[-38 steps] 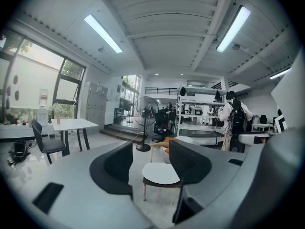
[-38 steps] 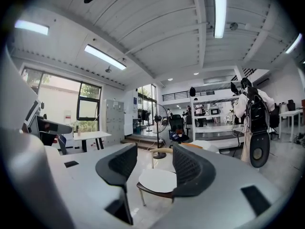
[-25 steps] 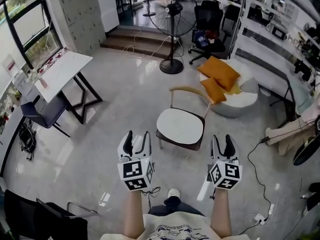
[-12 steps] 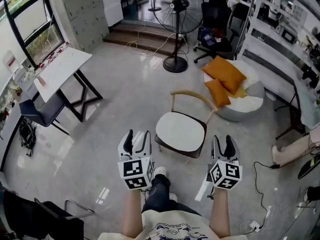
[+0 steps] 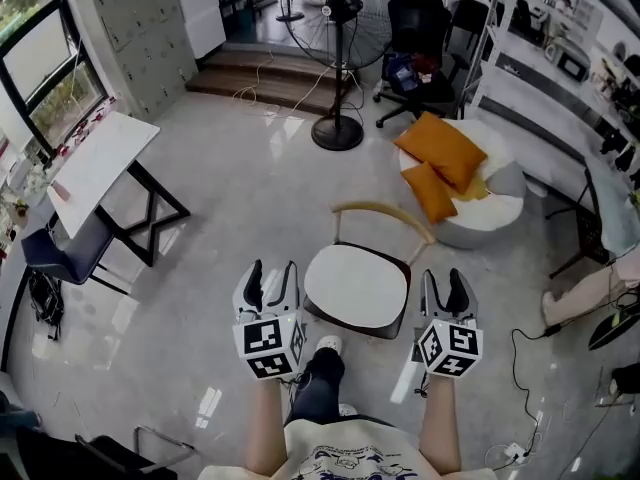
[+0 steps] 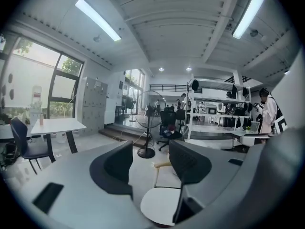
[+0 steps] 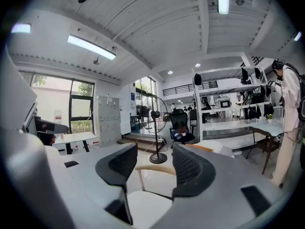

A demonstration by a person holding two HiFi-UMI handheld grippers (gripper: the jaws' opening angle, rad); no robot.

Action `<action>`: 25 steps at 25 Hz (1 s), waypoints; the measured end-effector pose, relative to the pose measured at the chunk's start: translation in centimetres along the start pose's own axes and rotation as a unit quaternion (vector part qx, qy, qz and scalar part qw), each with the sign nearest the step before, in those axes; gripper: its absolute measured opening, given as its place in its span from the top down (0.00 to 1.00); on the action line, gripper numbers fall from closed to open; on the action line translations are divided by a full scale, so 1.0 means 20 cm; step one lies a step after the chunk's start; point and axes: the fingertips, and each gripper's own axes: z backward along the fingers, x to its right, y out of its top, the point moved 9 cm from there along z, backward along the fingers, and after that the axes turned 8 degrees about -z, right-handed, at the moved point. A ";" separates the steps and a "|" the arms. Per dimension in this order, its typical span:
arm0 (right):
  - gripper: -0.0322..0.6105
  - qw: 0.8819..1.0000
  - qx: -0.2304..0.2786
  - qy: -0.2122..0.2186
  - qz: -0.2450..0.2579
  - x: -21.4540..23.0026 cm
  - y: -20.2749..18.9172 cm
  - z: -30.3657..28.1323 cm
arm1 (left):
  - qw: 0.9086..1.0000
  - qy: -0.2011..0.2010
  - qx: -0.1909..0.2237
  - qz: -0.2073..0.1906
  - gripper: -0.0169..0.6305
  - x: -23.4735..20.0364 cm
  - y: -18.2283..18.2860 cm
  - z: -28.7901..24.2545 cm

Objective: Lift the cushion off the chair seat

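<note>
Two hand-held tools level and apart — left gripper (image 5: 268, 273) and right gripper (image 5: 447, 280), jaws of both spread wide, gripping nothing. Between the pair in the head view, round white cushion (image 5: 356, 285) flat on the seat of a chair (image 5: 383, 209) with curved wooden backrest — touched by neither.

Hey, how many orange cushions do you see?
2, both on the white pouf beyond the chair: a large cushion on top, a smaller cushion at its near left edge. Others may hide beneath.
</note>
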 end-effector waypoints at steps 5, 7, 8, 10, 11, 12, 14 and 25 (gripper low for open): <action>0.58 1.000 -0.009 -0.013 0.000 0.01 0.05 -0.32 | 1.000 -0.016 -0.007 0.000 0.61 -0.05 0.08 -0.37; 0.58 1.000 -0.012 -0.018 -0.001 0.00 0.07 -0.46 | 1.000 -0.023 -0.011 -0.001 0.61 -0.09 0.10 -0.52; 0.58 1.000 -0.013 -0.020 0.000 -0.01 0.08 -0.52 | 1.000 -0.027 -0.012 -0.001 0.61 -0.11 0.11 -0.59; 0.58 1.000 -0.019 -0.025 0.000 -0.02 0.08 -0.65 | 0.999 -0.032 -0.017 -0.001 0.61 -0.15 0.12 -0.73; 0.58 0.999 -0.022 -0.028 0.001 -0.03 0.08 -0.72 | 0.999 -0.034 -0.020 -0.001 0.61 -0.17 0.12 -0.79; 0.57 0.999 -0.026 -0.030 0.001 -0.03 0.08 -0.78 | 0.999 -0.036 -0.024 -0.002 0.61 -0.19 0.12 -0.86; 0.57 0.999 -0.032 -0.034 0.002 -0.04 0.06 -0.89 | 0.999 -0.040 -0.034 -0.003 0.61 -0.23 0.10 -0.98; 0.55 0.995 -0.087 -0.048 0.009 0.02 -0.10 -1.29 | 0.993 -0.059 -0.102 0.003 0.61 -0.28 -0.12 -1.44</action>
